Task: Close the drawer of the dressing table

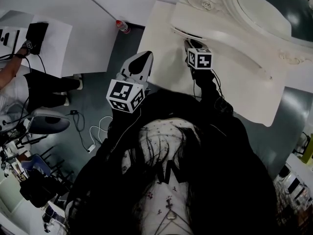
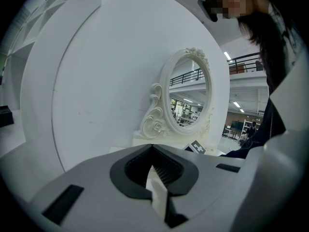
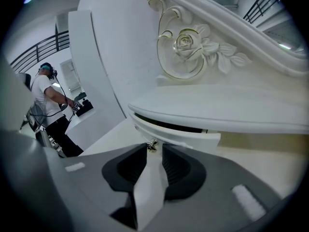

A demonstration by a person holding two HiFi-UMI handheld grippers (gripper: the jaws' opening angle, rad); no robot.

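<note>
- Drawer [image 3: 178, 132]: its single small metal knob [image 3: 152, 144] sits at the mouth of the right gripper [image 3: 154, 149]. The jaws stand apart with the knob between their tips, and neither pad visibly presses on it.
- The right gripper's jaws are dark, ribbed pads set in smooth grey shells. It points down at the drawer front from just before it.
- The drawer is shallow, with a smooth, glossy cream-white front that bows gently outward. It lies under the rounded slab at the mirror's foot, on top of the dressing table [image 1: 230, 77].
- Its long axis runs side to side across the right gripper view, parallel to the slab's edge, and its face is turned toward the gripper. A dark slit shows above the front, so it is out a little way.
- One carved rose [image 3: 186, 42] with leaves and gilt-edged scrolls stands above the slab.
- The left gripper [image 2: 152, 151] has its jaws together with nothing between them. It is held off the table's left edge, well apart from the drawer.
- One oval mirror [image 2: 190, 95] in a scrolled white frame faces the left gripper.
- There are two grippers, each bearing one black-and-white marker cube.
- One person [image 3: 48, 105] in a white top stands far off to the left.
</note>
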